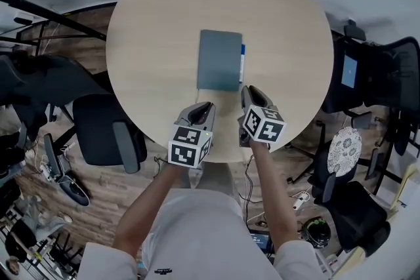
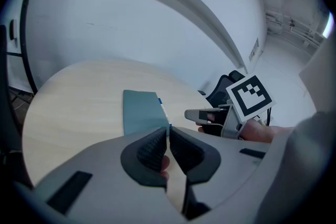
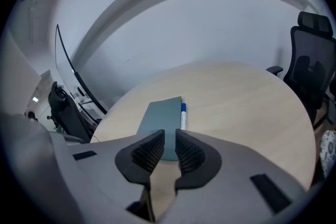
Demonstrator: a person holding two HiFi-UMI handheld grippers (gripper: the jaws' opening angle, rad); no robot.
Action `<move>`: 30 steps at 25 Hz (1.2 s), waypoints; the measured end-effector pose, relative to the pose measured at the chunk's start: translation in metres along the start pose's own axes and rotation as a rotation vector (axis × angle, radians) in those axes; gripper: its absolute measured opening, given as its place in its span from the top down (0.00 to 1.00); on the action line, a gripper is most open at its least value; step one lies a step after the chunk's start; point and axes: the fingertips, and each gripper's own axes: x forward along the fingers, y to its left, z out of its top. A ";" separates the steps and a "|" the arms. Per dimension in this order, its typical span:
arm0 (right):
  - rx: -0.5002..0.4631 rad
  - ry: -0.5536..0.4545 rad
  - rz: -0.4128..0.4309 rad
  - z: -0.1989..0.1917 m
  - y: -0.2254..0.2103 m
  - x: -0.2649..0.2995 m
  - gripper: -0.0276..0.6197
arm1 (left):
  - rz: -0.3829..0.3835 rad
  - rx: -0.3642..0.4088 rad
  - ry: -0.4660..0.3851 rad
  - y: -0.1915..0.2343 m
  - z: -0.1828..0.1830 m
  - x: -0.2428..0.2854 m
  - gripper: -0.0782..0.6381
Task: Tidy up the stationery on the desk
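A grey-green notebook (image 1: pixel 220 60) lies closed in the middle of the round wooden table (image 1: pixel 157 16). A blue-and-white pen (image 1: pixel 242 62) rests along its right edge. Both grippers hover over the near edge of the table, just short of the notebook. My left gripper (image 1: pixel 205 107) has its pads (image 2: pixel 152 147) pressed together with nothing between them. My right gripper (image 1: pixel 250 92) stands at the notebook's near right corner, its jaws a narrow gap apart and empty. The notebook (image 3: pixel 163 114) and pen (image 3: pixel 183 115) show straight ahead in the right gripper view, and in the left gripper view the notebook (image 2: pixel 140 109) lies ahead.
Dark office chairs stand round the table: one at the left (image 1: pixel 98 131), others at the right (image 1: pixel 377 72). Cables and small items lie on the wooden floor (image 1: pixel 98 200) below the near edge. A white curved wall (image 3: pixel 210 18) rises behind the table.
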 end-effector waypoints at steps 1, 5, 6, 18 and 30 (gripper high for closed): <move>0.003 -0.010 0.002 0.002 0.004 -0.007 0.82 | -0.001 0.002 -0.007 -0.001 0.003 -0.005 0.84; -0.033 -0.053 0.026 0.015 0.029 -0.039 0.82 | -0.009 0.007 -0.039 -0.008 0.018 -0.031 0.84; -0.051 -0.061 0.035 0.018 0.036 -0.048 0.82 | -0.011 0.011 -0.046 -0.010 0.022 -0.038 0.84; -0.240 -0.219 0.112 0.056 0.124 -0.157 0.83 | -0.023 0.009 -0.112 -0.031 0.042 -0.118 0.84; -0.340 -0.355 0.109 0.060 0.167 -0.239 0.90 | 0.014 0.207 -0.253 -0.057 0.074 -0.193 0.84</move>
